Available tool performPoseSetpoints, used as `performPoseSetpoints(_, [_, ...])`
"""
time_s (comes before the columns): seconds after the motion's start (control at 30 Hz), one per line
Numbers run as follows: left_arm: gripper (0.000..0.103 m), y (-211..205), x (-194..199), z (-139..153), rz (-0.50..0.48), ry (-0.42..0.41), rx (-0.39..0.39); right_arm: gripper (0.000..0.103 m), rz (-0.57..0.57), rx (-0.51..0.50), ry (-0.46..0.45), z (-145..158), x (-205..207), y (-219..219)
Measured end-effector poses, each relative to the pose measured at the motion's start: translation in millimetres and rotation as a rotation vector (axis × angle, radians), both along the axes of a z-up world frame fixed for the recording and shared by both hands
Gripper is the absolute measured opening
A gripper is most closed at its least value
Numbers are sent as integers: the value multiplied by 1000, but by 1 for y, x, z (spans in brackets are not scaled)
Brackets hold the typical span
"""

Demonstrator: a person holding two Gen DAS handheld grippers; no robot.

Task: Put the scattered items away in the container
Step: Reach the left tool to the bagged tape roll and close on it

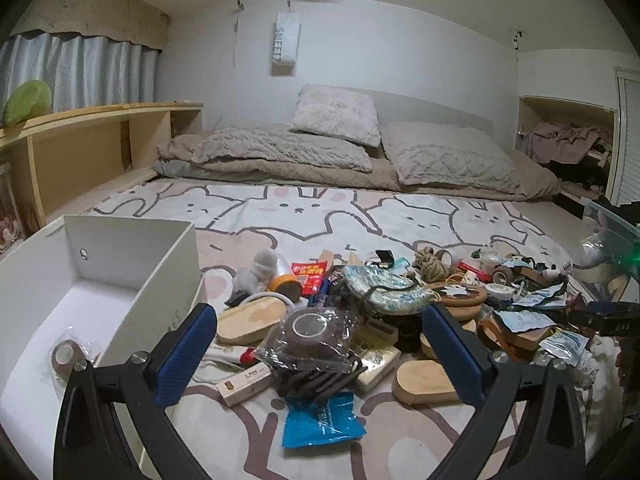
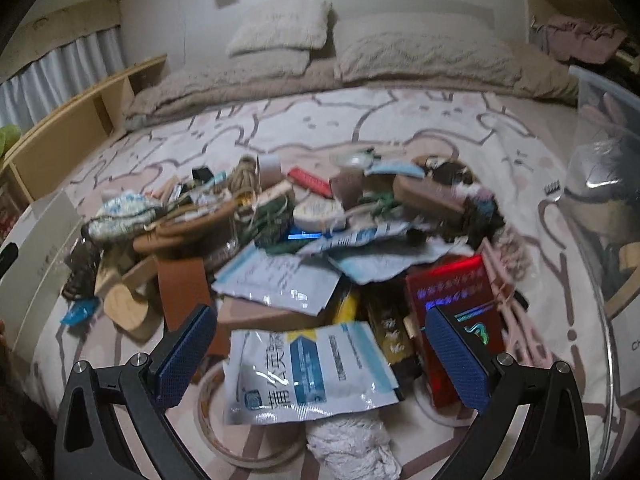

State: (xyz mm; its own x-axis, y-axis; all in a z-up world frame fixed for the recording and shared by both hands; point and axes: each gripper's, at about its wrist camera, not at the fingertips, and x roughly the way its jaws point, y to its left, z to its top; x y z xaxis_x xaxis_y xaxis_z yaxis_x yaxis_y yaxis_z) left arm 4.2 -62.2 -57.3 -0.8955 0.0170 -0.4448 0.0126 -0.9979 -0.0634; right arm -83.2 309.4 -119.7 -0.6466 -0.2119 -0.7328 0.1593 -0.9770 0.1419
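A heap of small items lies on the bunny-print bed sheet [image 1: 304, 204]. My left gripper [image 1: 320, 352] is open and empty above a brown tape roll in clear plastic [image 1: 312, 330]. The white box [image 1: 132, 248] stands to its left with a wrapped brown roll [image 1: 66, 358] inside. A blue sachet [image 1: 320, 420] lies below the tape roll. My right gripper [image 2: 320, 360] is open and empty over a white and blue sachet [image 2: 308, 372]. A red box [image 2: 452, 320] lies by its right finger. A clear plastic tub [image 2: 604, 208] stands at the right.
Wooden oval lids [image 1: 250, 320], a rope knot [image 1: 432, 266], a patterned pouch [image 1: 384, 288] and tape rolls [image 1: 502, 276] fill the heap. Pillows [image 1: 336, 114] and a folded blanket lie at the bed's head. A wooden shelf [image 1: 92, 140] runs along the left. The white box's edge [image 2: 44, 240] shows left in the right view.
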Motion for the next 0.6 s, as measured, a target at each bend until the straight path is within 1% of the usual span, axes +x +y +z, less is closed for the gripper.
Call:
performPoseSetpoints(0.2, [103, 2, -1, -1, -18, -14, 15, 103, 66, 61, -73, -12, -2, -11])
performPoseSetpoints(0.33, [103, 2, -3, -5, -10, -27, -1, 103, 65, 107, -101, -21, -4, -15])
performPoseSetpoints(0.43, [103, 1, -6, -8, -5, -43, 2, 103, 65, 107, -121, -26, -7, -15])
performPoseSetpoints(0.6, [103, -2, -10, -14, 3, -72, 16, 103, 66, 97, -123, -27, -8, -15])
